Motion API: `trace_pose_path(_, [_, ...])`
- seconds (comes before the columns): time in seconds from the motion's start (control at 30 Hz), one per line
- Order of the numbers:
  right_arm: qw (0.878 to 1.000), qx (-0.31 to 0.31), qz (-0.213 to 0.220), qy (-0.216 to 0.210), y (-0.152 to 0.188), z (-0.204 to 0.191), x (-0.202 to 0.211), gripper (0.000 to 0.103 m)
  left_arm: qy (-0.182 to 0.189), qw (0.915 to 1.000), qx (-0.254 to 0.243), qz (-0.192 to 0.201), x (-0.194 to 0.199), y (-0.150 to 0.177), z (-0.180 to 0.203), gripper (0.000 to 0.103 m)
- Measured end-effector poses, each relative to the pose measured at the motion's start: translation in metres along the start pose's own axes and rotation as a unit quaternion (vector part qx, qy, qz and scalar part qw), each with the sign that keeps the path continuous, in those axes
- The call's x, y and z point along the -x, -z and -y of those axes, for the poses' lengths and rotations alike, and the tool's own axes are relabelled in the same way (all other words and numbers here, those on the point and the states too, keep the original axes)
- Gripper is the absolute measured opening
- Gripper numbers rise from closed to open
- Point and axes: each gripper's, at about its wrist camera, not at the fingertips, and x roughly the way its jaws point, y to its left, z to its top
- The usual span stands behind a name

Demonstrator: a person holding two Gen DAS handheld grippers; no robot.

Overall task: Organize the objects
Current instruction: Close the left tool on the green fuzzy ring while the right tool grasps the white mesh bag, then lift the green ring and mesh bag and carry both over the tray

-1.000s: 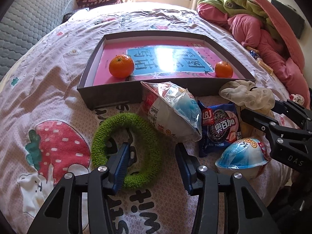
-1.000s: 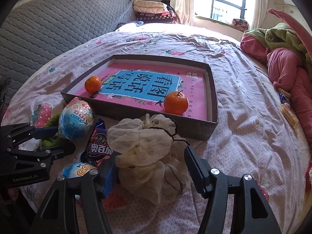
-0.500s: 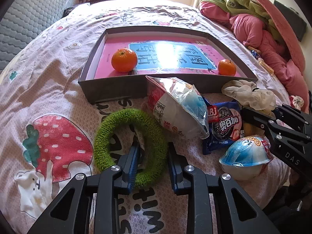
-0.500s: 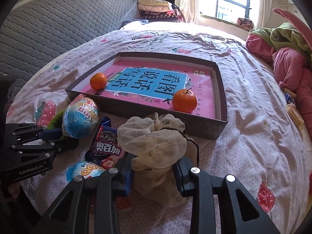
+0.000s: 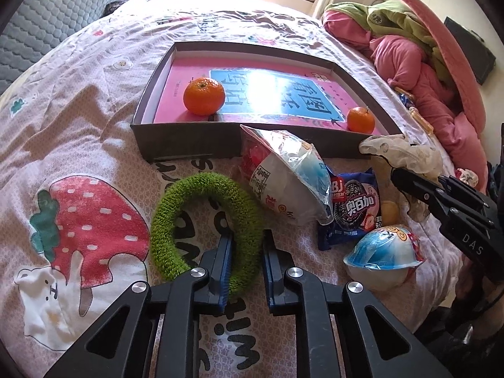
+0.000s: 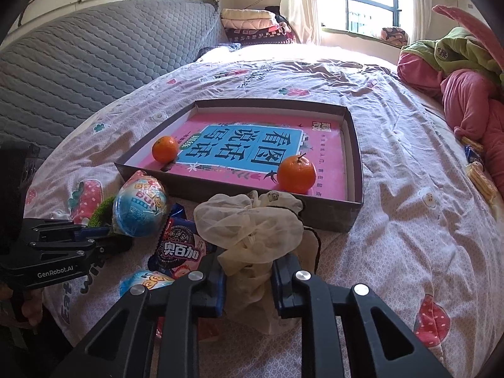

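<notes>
My left gripper is shut on the near side of a green fuzzy ring that lies on the bed. My right gripper is shut on a cream mesh pouch, which stands bunched in front of the box. The dark shallow box holds a pink book and two oranges. In the left wrist view the box lies ahead, with a wrapped bowl-shaped snack, a blue cookie packet and a blue dome snack in front of it.
The bed has a pink cartoon sheet. Pink and green bedding is piled on the right. A grey quilted headboard stands on the left. Small wrapped snacks lie on the sheet at the right.
Both grippers have closed: the left on the green ring, the right on the mesh pouch. Both were open a second ago.
</notes>
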Motion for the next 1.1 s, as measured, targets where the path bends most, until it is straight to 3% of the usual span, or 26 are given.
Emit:
trace_pose_path(0.57, [0.998,-0.008,0.056,-0.008,-0.009,0.004,0.021,0.022,-0.038,0.9938,-0.020,0.103,0.042,-0.008,0.002,0.015])
trace_pose_path(1.1, [0.997,0.005,0.075,-0.015,-0.019,-0.016,0.022,0.022,-0.040,0.9905,-0.025,0.129,0.044,-0.020,0.023,0.015])
